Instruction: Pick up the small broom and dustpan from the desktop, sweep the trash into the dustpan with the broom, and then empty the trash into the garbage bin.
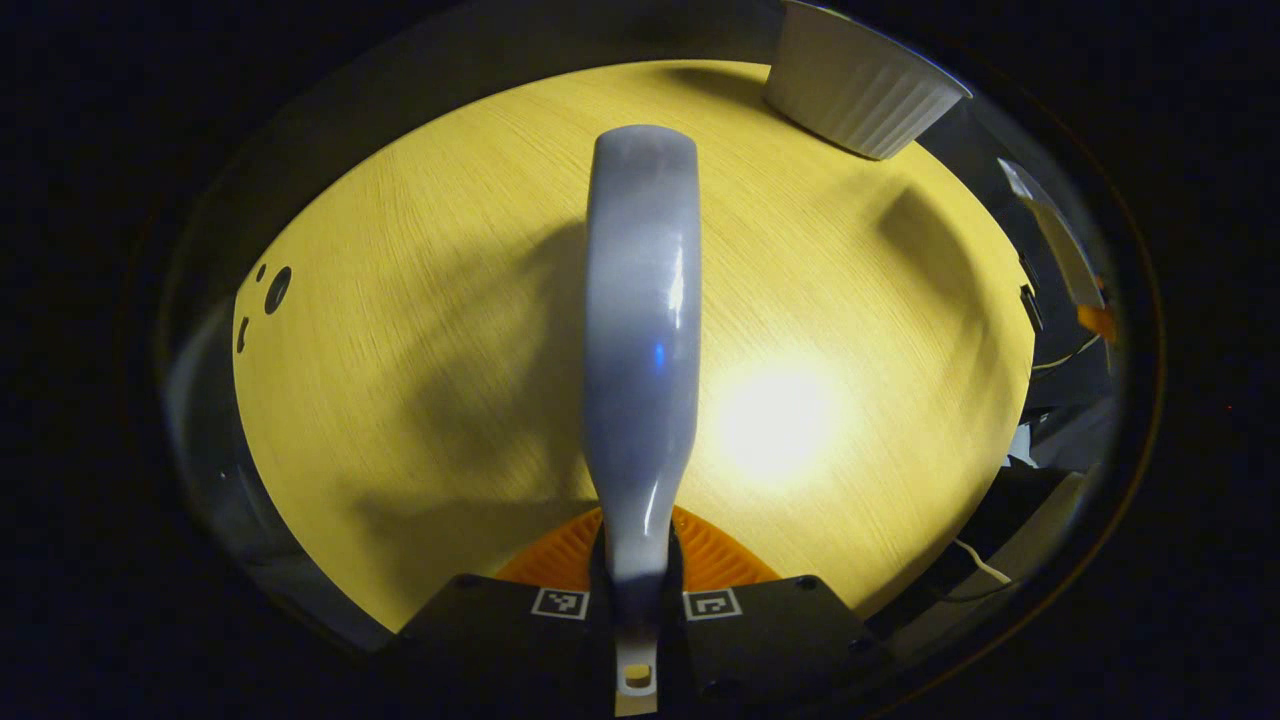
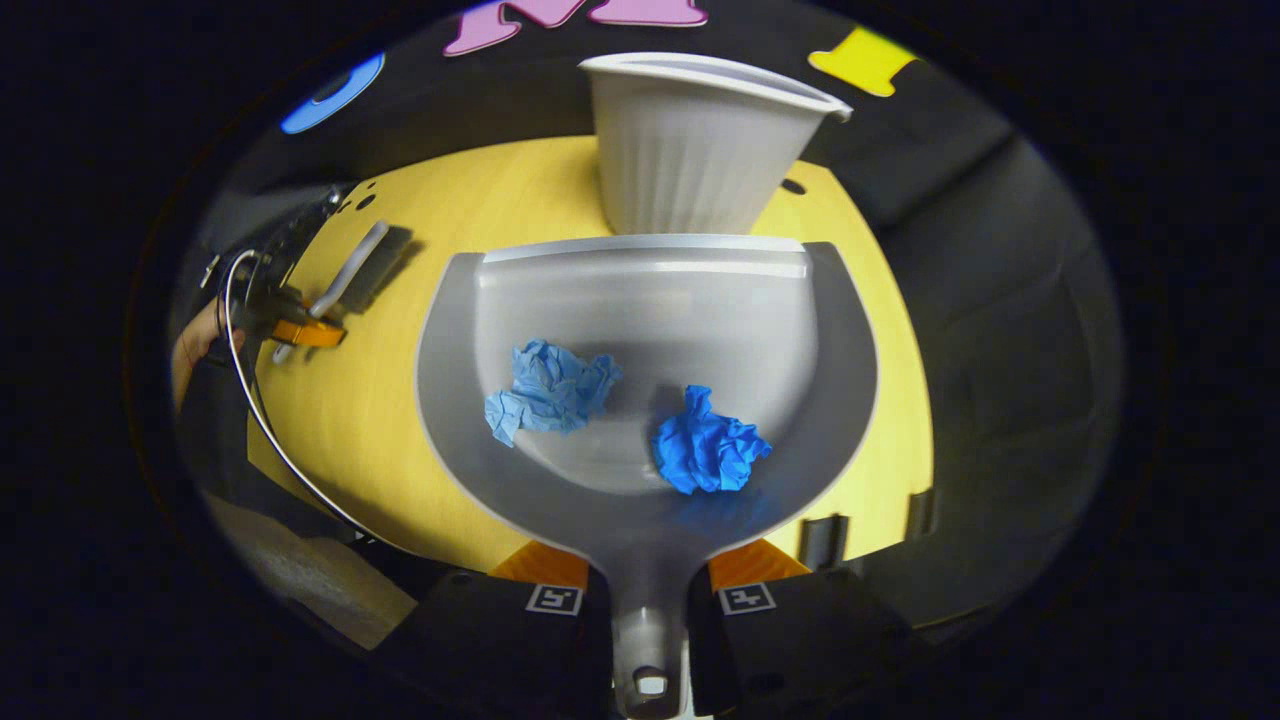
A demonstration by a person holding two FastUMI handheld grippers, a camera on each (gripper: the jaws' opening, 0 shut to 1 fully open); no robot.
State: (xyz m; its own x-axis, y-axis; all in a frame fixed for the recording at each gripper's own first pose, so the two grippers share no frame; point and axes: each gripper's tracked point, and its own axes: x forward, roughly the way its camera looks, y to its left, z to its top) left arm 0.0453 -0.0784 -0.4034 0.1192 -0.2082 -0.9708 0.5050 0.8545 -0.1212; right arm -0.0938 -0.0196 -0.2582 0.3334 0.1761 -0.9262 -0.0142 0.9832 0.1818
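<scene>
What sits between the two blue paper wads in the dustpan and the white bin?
Nothing but the dustpan's own bare floor and front lip. In the right gripper view, the paper wads lie near the handle end, and the bin stands just beyond the lip.

Yellow wood-grain desktop (image 2: pixel 480 220), white ribbed bin (image 2: pixel 690 150), grey dustpan (image 2: pixel 640 290), blue paper wads (image 2: pixel 705 450)

Both views look down close (sharing the bin (image 1: pixel 860 85)).

Both grippers closed, each on a handle.

The left gripper (image 1: pixel 637 600) sits at 6 o'clock in its own view, both fingers pressing a broom handle (image 1: pixel 640 330). The right gripper (image 2: pixel 648 600), also at 6 o'clock, clamps the dustpan (image 2: pixel 645 300) stem. In the right gripper view the left gripper appears far off at 9 o'clock.
</scene>
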